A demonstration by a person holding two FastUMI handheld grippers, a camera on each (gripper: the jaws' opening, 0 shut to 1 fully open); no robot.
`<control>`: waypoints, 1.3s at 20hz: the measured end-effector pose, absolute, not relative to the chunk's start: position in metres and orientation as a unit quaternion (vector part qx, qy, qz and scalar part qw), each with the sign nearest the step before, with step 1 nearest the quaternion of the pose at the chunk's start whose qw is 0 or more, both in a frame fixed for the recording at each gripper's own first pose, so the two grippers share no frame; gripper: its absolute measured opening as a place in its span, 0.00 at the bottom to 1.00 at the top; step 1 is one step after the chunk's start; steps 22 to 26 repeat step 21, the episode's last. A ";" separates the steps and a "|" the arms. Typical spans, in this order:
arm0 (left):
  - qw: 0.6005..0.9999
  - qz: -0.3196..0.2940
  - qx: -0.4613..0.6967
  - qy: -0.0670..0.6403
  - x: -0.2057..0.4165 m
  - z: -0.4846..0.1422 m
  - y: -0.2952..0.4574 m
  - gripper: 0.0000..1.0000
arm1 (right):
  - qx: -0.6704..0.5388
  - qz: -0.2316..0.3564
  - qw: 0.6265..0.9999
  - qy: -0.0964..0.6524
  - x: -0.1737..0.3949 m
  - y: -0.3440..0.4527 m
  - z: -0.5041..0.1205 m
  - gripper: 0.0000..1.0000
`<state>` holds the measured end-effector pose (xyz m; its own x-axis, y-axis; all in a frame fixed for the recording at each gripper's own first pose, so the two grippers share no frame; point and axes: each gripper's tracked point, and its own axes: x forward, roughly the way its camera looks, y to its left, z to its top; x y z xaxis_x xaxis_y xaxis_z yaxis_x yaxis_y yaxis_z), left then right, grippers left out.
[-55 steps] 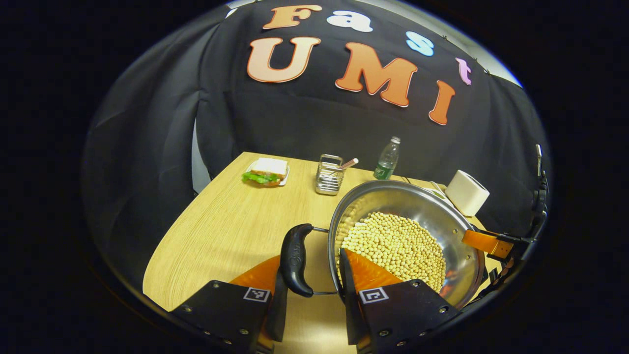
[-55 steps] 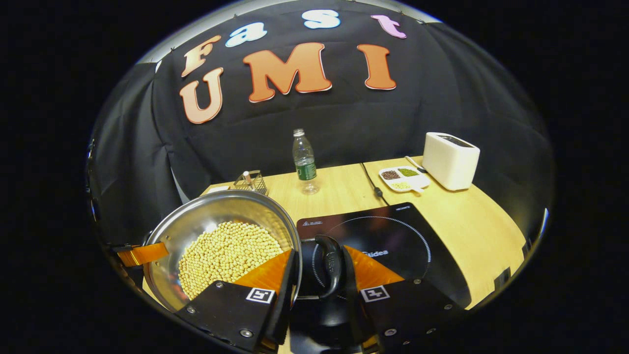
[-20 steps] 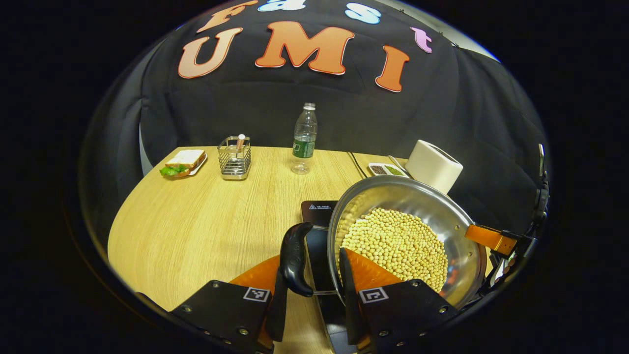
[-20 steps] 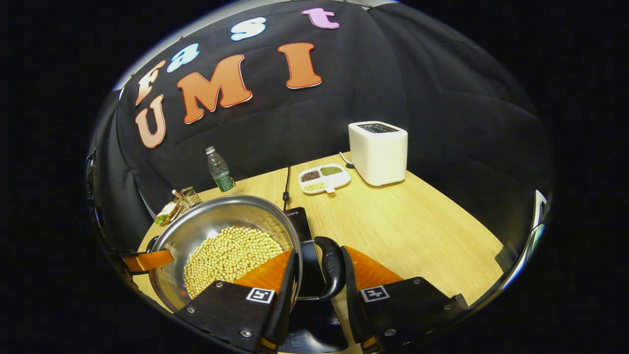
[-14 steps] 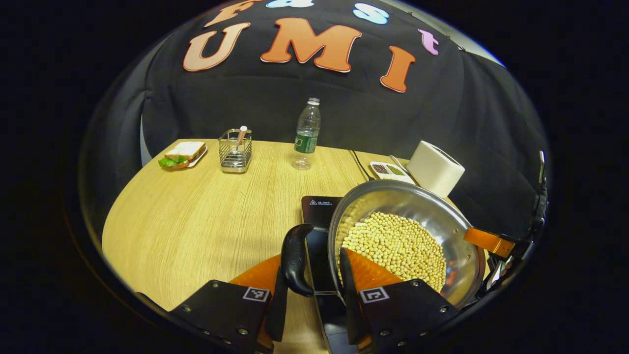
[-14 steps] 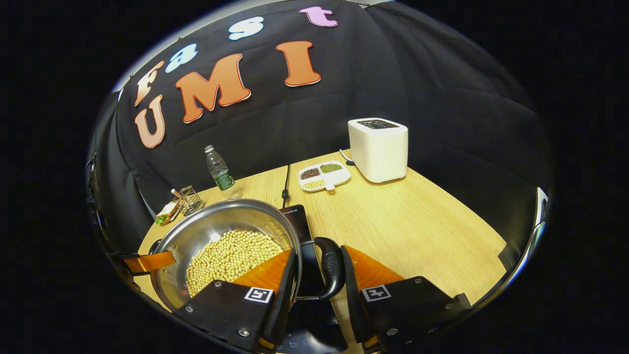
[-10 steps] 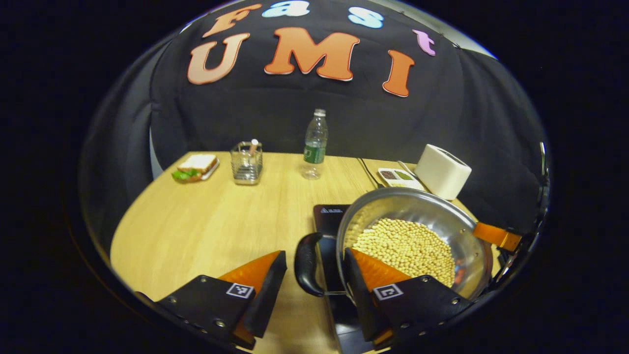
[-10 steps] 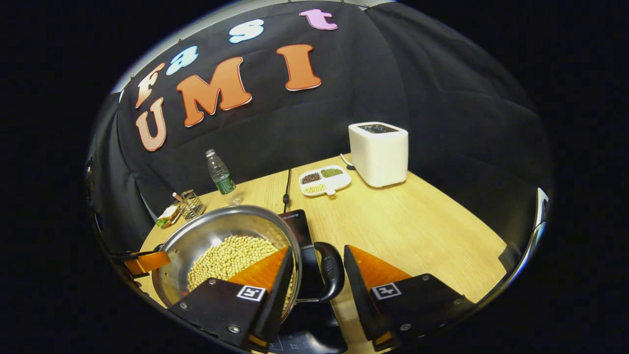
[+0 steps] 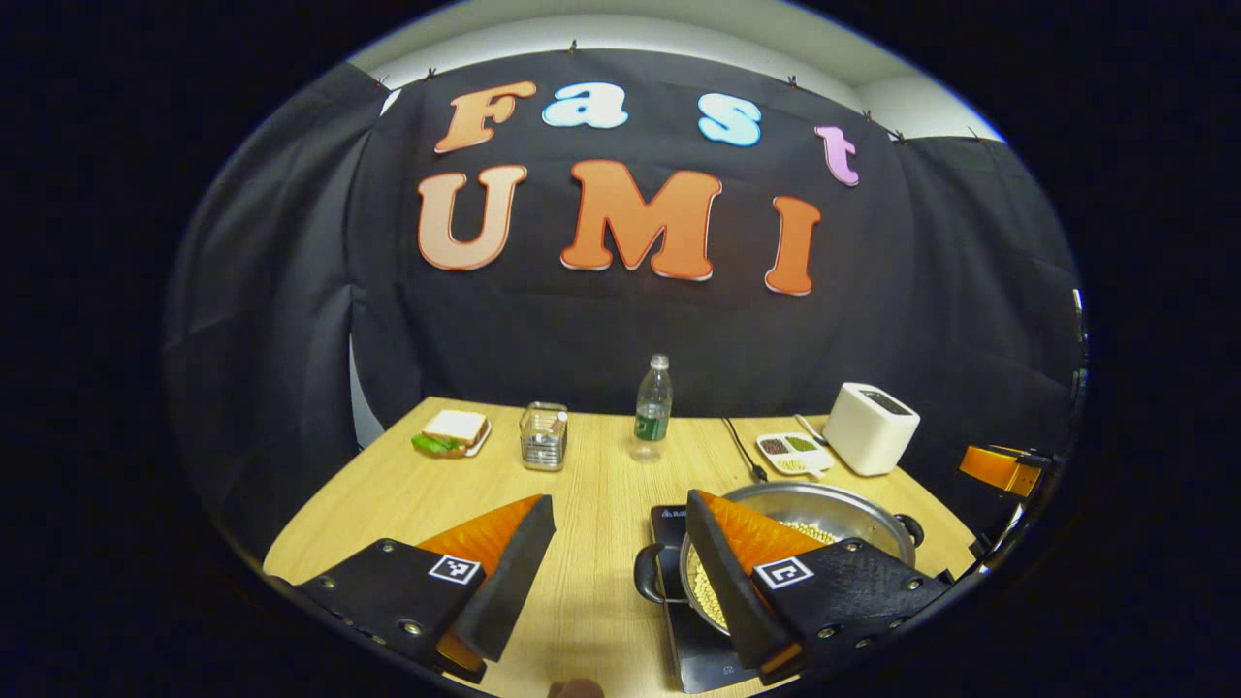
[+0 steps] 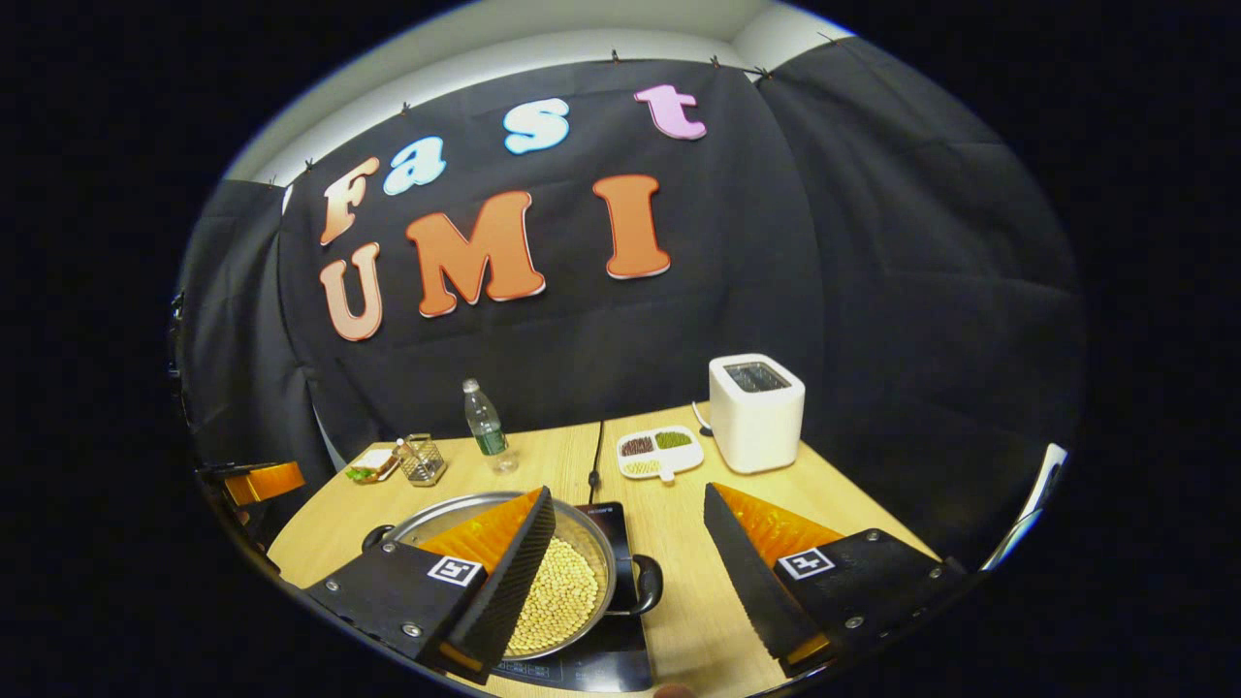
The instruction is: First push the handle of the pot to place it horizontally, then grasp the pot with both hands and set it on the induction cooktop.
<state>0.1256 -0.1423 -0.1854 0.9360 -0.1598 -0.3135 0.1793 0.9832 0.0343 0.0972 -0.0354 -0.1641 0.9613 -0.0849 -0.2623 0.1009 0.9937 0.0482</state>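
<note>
Steel pot (image 10: 582, 528) of soybeans sits on cooktop (image 10: 616, 659).

Your pot (image 10: 504, 543) sits on the induction cooktop (image 10: 620, 659), with beans (image 10: 557, 596) in it. Behind it, along the wall, you have from left to right a sandwich (image 9: 451, 428), a wire holder (image 9: 543, 449), a bottle (image 9: 652, 407), a divided dish (image 9: 793, 450) and a toaster (image 9: 870, 427). A cable (image 10: 592, 456) runs back from the cooktop between bottle and dish.

Wooden table (image 9: 407, 494): cooktop (image 10: 606, 659), toaster (image 10: 756, 412), bottle (image 9: 652, 407).
</note>
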 end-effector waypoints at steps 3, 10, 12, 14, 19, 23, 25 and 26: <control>0.991 -0.081 0.040 0.096 0.112 -0.125 -0.132 0.87 | 0.023 -0.033 0.995 0.088 0.077 -0.031 -0.107 0.95; 0.996 -0.057 0.069 0.003 0.065 -0.018 -0.103 0.86 | 0.012 -0.024 1.000 0.014 0.027 -0.031 -0.016 0.95; 0.996 -0.072 0.046 -0.009 0.051 0.001 -0.106 0.85 | 0.011 -0.030 0.999 -0.004 0.018 -0.035 0.002 0.95; 0.997 -0.077 0.024 -0.018 0.040 0.015 -0.100 0.85 | 0.010 -0.036 0.999 -0.016 0.009 -0.039 0.010 0.95; 0.998 -0.052 0.030 -0.021 0.034 0.020 -0.078 0.86 | 0.010 -0.035 0.999 -0.017 0.002 -0.040 0.012 0.95; 0.998 -0.050 0.030 -0.013 0.036 0.014 -0.076 0.86 | 0.012 -0.033 0.999 -0.014 0.002 -0.041 0.008 0.95; 0.998 -0.050 0.030 -0.013 0.036 0.014 -0.076 0.86 | 0.012 -0.033 0.999 -0.014 0.002 -0.041 0.008 0.95; 0.998 -0.050 0.030 -0.013 0.036 0.014 -0.076 0.86 | 0.012 -0.033 0.999 -0.014 0.002 -0.041 0.008 0.95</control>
